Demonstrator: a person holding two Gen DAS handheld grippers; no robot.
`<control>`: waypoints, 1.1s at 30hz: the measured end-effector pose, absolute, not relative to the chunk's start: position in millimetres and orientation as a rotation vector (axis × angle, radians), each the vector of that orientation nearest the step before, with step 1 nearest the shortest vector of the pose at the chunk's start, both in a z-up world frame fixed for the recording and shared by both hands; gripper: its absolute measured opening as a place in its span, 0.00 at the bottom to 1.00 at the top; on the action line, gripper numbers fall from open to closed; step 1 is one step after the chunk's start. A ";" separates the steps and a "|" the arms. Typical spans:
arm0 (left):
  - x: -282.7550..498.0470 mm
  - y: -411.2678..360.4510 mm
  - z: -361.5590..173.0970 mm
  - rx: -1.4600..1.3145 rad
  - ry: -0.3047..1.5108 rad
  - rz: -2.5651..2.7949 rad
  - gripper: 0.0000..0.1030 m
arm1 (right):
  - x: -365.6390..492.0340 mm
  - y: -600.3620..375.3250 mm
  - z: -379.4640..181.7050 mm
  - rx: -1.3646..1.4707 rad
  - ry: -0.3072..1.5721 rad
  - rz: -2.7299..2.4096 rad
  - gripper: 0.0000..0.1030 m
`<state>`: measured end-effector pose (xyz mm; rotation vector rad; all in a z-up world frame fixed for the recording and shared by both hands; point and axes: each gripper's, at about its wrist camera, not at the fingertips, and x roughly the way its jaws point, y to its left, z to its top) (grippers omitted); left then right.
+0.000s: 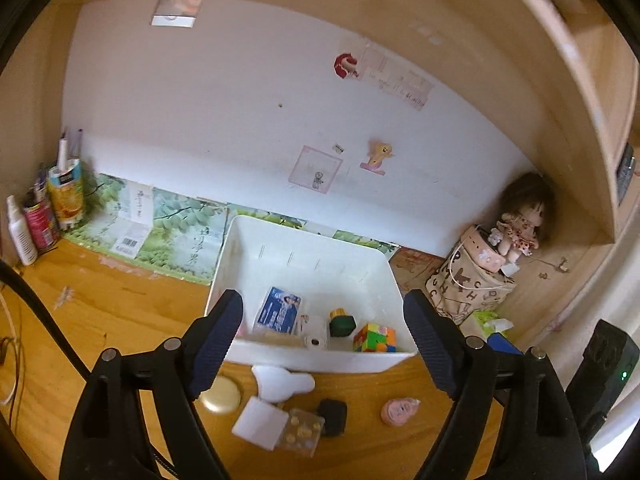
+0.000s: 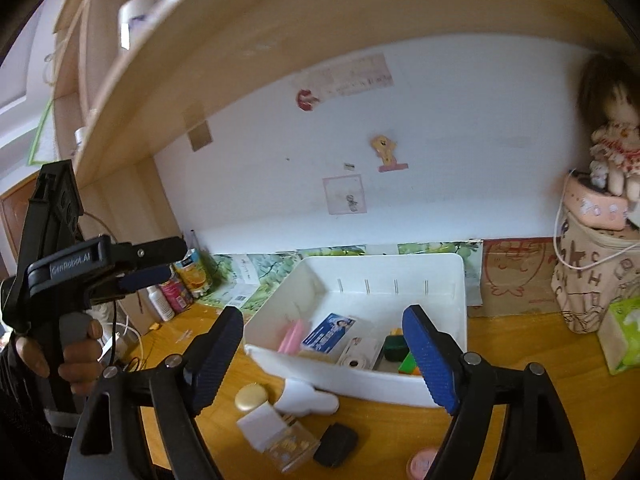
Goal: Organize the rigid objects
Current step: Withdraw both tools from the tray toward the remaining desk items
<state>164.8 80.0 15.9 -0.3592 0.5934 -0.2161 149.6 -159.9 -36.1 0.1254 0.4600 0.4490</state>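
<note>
A white bin stands on the wooden desk. It holds a blue box, a puzzle cube, a dark green piece, a white camera and a pink item. In front of it lie a gold disc, a white fan-shaped piece, a clear box with a white lid, a black case and a pink round item. My left gripper is open and empty above them. My right gripper is open and empty.
Bottles and cans stand at the desk's back left. A patterned bag with a doll sits at the back right, beside a green tissue pack. A shelf hangs overhead. The left hand-held gripper shows in the right wrist view.
</note>
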 end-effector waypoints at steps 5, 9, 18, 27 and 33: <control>127.7 78.2 16.2 -0.360 0.611 -0.205 0.83 | 103.9 -163.7 -35.1 0.127 0.414 0.410 0.82; 101.2 76.2 6.5 -0.359 0.657 -0.190 0.83 | 73.1 -164.5 -39.3 0.111 0.378 0.385 0.82; 69.2 81.8 -24.0 -0.392 0.767 -0.125 0.83 | 31.3 -163.1 -64.4 0.120 0.406 0.339 0.82; 50.6 87.5 -75.1 -0.349 0.978 -0.046 0.83 | 21.5 -157.9 -98.8 0.162 0.506 0.291 0.82; 54.4 78.2 -105.3 -0.330 1.107 -0.078 0.83 | 24.7 -154.4 -126.8 0.178 0.605 0.249 0.82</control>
